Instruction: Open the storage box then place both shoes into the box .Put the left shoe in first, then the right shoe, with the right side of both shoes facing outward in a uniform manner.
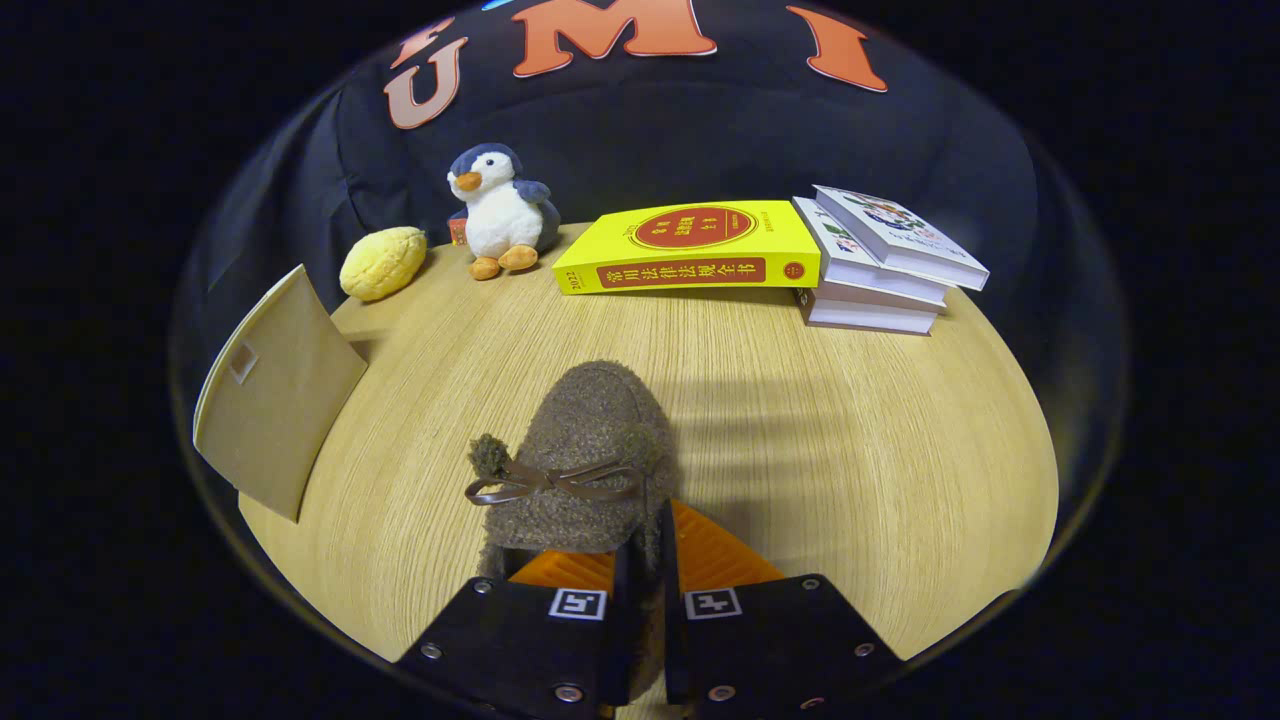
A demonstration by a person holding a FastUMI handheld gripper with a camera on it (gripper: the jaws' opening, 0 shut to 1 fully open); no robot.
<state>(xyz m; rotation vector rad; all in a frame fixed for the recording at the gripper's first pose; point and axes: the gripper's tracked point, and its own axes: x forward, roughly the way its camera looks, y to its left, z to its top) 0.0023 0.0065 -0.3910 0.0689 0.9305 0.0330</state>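
Single view, mounted on the hand-held gripper (645, 570), facing forward along its two fingers, which sit at bottom centre, closed upon the rear of a fuzzy brown shoe (585, 465). The camera stands low and close over the table (850, 450), angled slightly downward. The fisheye lens takes in the whole tabletop to the booth wall across the upper frame.

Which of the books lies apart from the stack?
The yellow book, lying flat alone between the penguin and the stacked white books, beyond the claw shut on the shoe.
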